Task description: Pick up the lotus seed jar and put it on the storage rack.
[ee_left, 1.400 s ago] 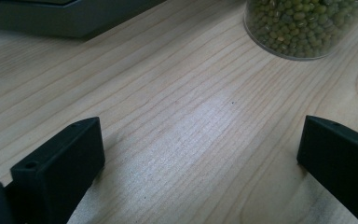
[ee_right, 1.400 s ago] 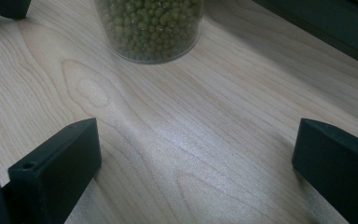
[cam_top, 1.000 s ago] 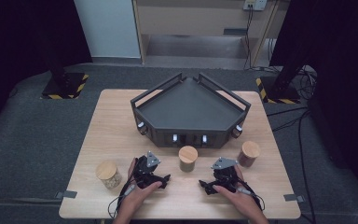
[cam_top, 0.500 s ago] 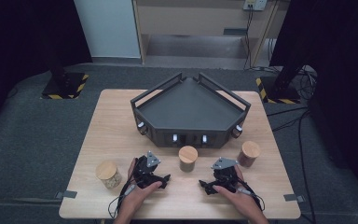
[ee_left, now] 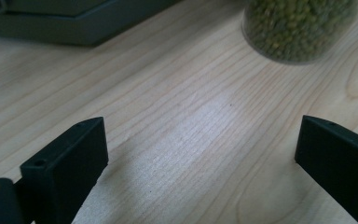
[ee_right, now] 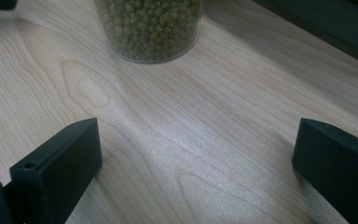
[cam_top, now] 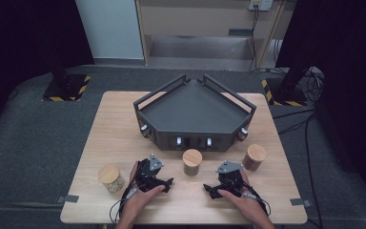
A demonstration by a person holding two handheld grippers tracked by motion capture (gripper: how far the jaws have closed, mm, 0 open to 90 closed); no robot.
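A clear jar of green beans with a wooden lid (cam_top: 192,161) stands at the table's front middle, between my two grippers. My left gripper (cam_top: 167,183) rests low on the wood to the jar's left. Its jaws have just been closing a little, with nothing between them, and they still stand wide open (ee_left: 200,140); the jar (ee_left: 298,28) is ahead to the right. My right gripper (cam_top: 208,190) rests to the jar's right, open over bare wood (ee_right: 196,144), with the jar (ee_right: 149,28) ahead to the left.
A dark five-sided tray (cam_top: 195,114) with raised rails sits at the table's back middle; its front wall (ee_left: 74,23) (ee_right: 335,28) is near both grippers. A second wooden-lidded jar (cam_top: 110,176) stands front left, a third (cam_top: 254,156) to the right.
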